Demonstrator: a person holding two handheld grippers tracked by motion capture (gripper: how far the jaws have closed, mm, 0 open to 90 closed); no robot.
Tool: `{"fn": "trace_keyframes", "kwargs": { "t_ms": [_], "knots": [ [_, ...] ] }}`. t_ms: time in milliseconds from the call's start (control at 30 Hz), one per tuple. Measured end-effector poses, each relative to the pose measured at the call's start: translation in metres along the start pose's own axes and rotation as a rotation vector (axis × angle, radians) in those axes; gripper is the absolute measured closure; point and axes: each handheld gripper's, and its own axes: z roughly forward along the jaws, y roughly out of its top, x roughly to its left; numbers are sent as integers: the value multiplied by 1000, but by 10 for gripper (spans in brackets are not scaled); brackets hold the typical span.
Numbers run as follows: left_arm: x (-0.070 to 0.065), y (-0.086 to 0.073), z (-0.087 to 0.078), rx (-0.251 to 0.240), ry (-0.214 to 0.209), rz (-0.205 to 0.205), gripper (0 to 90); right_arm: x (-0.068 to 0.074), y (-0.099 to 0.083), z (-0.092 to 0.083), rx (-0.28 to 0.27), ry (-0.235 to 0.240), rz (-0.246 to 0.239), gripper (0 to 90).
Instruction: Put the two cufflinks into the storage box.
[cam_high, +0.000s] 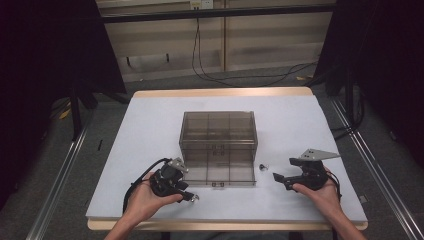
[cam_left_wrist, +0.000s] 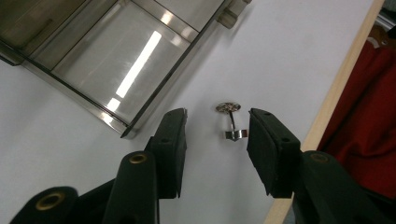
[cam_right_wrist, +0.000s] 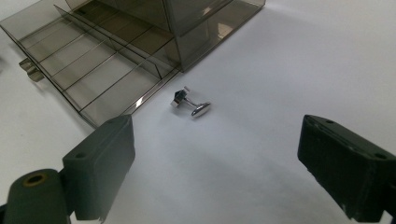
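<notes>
Jaws of both my grippers are standing spread, pinching nothing. From above, my left gripper (cam_high: 192, 196) is hovering by a cufflink (cam_high: 196, 198) near the drawer (cam_high: 220, 172); my right gripper (cam_high: 278, 177) is facing another cufflink (cam_high: 263, 166). Left gripper view: one cufflink (cam_left_wrist: 230, 122) is lying between my pads, untouched. Right gripper view: the other cufflink (cam_right_wrist: 190, 104) is lying ahead, just beside the drawer (cam_right_wrist: 93, 70).

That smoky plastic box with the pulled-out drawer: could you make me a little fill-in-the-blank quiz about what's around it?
1. The drawer of the box is pulled ____.
2. The left claw has a small ____ cufflink between its jaws, not yet pinched.
3. The right claw stands ____, with a second cufflink lying ahead of it on the table.

Missing words: out; metal; open
</notes>
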Motion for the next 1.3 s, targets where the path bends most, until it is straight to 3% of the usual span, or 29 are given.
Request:
{"fn": "trace_keyframes", "kwargs": {
  "t_ms": [133,200,233,267,367,467,567,633,833,867,933,1033,1167,1300],
  "knots": [
    [-1,4,3,26,-13,2,573,0,0,0,0,2,-1,106],
    [-2,8,7,79,-20,16,587,0,0,0,1,3,-1,106],
    [-5,8,10,54,-20,-16,594,0,0,0,0,3,-2,105],
    [-3,10,10,86,-30,10,609,0,0,0,0,3,-3,105],
    [-1,14,11,106,-49,7,632,0,0,0,-2,5,-4,106],
    [-2,15,12,120,-42,-3,638,1,0,0,-2,6,-7,106],
    [-3,14,14,104,-54,-21,645,1,0,0,2,9,-7,106],
    [-2,13,14,125,-51,-2,644,1,0,1,5,6,-8,106],
    [-4,13,19,119,-45,-8,639,1,0,1,6,9,-6,106],
    [-3,14,21,148,-52,16,640,1,0,1,7,9,-6,105],
    [-4,13,24,137,-47,7,656,1,0,1,8,11,-6,106],
    [-6,16,28,162,-42,-6,692,1,0,1,7,13,-5,106],
    [-5,17,29,178,-43,26,728,1,0,1,9,13,-5,105],
    [-6,17,30,167,-36,12,726,2,0,2,11,14,-3,105]
  ]
}}
